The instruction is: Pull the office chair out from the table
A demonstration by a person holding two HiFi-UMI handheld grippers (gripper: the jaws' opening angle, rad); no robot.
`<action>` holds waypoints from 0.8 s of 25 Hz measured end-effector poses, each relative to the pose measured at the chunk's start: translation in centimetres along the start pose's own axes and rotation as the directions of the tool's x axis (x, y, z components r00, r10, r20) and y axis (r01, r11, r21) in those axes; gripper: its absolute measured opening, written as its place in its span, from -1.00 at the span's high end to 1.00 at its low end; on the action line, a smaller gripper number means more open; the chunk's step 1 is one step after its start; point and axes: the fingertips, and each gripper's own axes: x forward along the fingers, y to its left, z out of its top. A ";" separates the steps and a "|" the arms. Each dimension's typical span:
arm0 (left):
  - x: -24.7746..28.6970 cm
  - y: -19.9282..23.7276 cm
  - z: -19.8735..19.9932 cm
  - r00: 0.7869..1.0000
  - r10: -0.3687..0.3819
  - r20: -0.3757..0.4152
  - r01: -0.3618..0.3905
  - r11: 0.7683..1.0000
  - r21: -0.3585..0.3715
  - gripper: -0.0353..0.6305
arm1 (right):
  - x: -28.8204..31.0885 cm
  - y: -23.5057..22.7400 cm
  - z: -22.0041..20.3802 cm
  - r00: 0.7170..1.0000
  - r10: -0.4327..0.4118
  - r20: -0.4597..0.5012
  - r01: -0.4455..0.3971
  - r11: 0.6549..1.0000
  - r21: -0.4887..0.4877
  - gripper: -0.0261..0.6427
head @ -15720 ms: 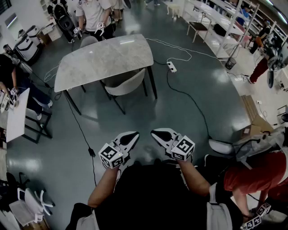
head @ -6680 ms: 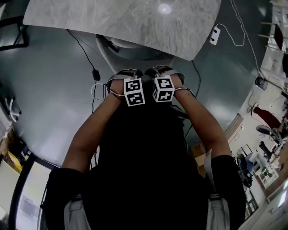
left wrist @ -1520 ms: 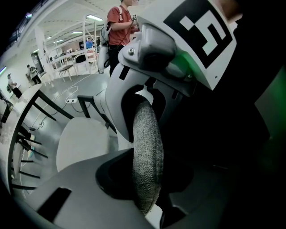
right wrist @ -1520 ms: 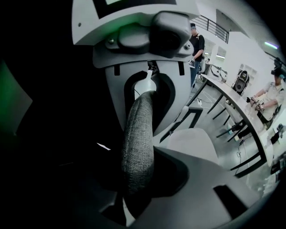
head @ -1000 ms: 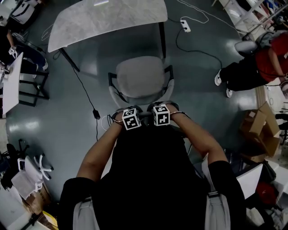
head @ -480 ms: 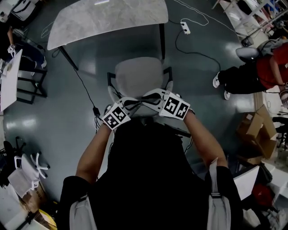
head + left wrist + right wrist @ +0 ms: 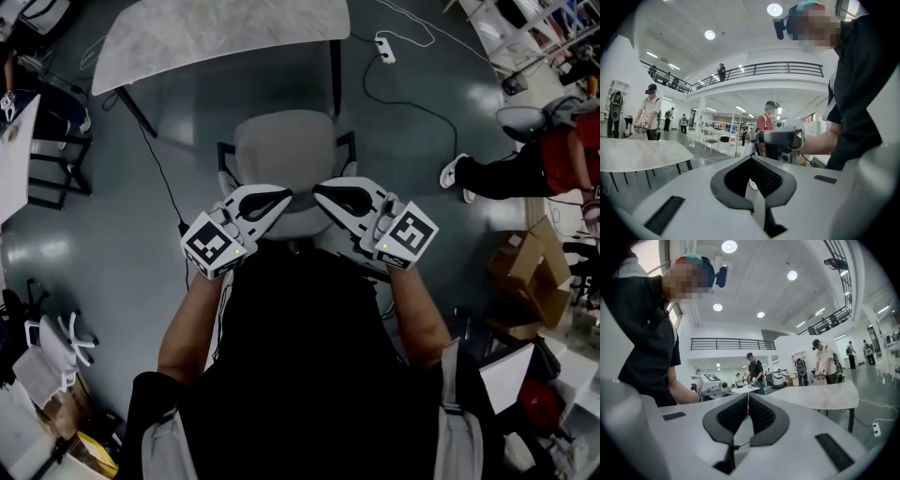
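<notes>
Left gripper (image 7: 281, 198): fingers pressed together, pad faces meeting along one seam, nothing gripped. The jaws have just been closing, with nothing between them.
Right gripper (image 7: 324, 193): same state. The ribbed black pads sit face to face, empty, and these jaws have also just been closing on nothing.
Both tips point inward toward each other and away from the person, close together but not touching. Each gripper is held level in front of the person's black-clad chest.
Left marker cube (image 7: 211, 247) and right marker cube (image 7: 410, 234): black-and-white square code patterns on their faces. No lettering can be read on them.
Grey padded office chair with black arms (image 7: 286, 150): stands on the dark glossy floor (image 7: 112, 234), just beyond the grippers. It is clear of the pale marble-patterned table top (image 7: 216, 33), with a strip of bare floor between the seat and the table's near edge.
Far right of the table, a white power strip (image 7: 384, 49) lies on the floor with a black cable running from it.
Right edge: person in a red top (image 7: 572, 155). Brown cardboard boxes (image 7: 539, 272) sit nearer on the same side.
</notes>
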 end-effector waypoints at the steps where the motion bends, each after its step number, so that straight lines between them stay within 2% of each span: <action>1: -0.2 0.0 0.7 1.000 0.002 0.023 -0.001 0.999 -0.035 0.86 | -0.1 -0.1 -0.6 1.000 -0.008 -0.005 0.008 1.000 0.017 0.85; 3: -0.5 0.0 2.3 0.996 0.003 0.092 0.008 0.993 -0.118 0.86 | -0.2 -0.3 -1.9 1.000 -0.018 -0.023 0.019 0.999 0.038 0.85; 5: -0.4 0.0 3.5 0.990 0.008 0.138 0.013 0.988 -0.154 0.86 | -0.4 -0.3 -2.4 1.000 -0.013 -0.020 0.014 0.998 0.054 0.85; 7: -0.1 -0.1 3.1 0.993 0.011 0.115 0.005 0.990 -0.141 0.86 | -0.4 0.0 -2.4 1.000 0.003 -0.009 -0.002 0.998 0.064 0.86; 12: 0.3 -1.0 1.5 1.000 -0.005 0.000 0.005 0.996 -0.089 0.86 | -0.3 0.6 -1.9 0.999 0.035 0.007 -0.036 0.998 0.054 0.86; 16: 0.5 -1.9 1.3 0.999 -0.047 -0.002 0.046 0.994 -0.103 0.86 | -0.7 0.4 -1.5 0.999 0.010 0.031 -0.011 0.999 0.033 0.86; 20: 0.8 -2.1 1.2 0.999 -0.050 -0.010 0.049 0.994 -0.096 0.86 | -1.0 0.2 -1.9 1.000 -0.008 0.023 0.007 1.000 0.029 0.86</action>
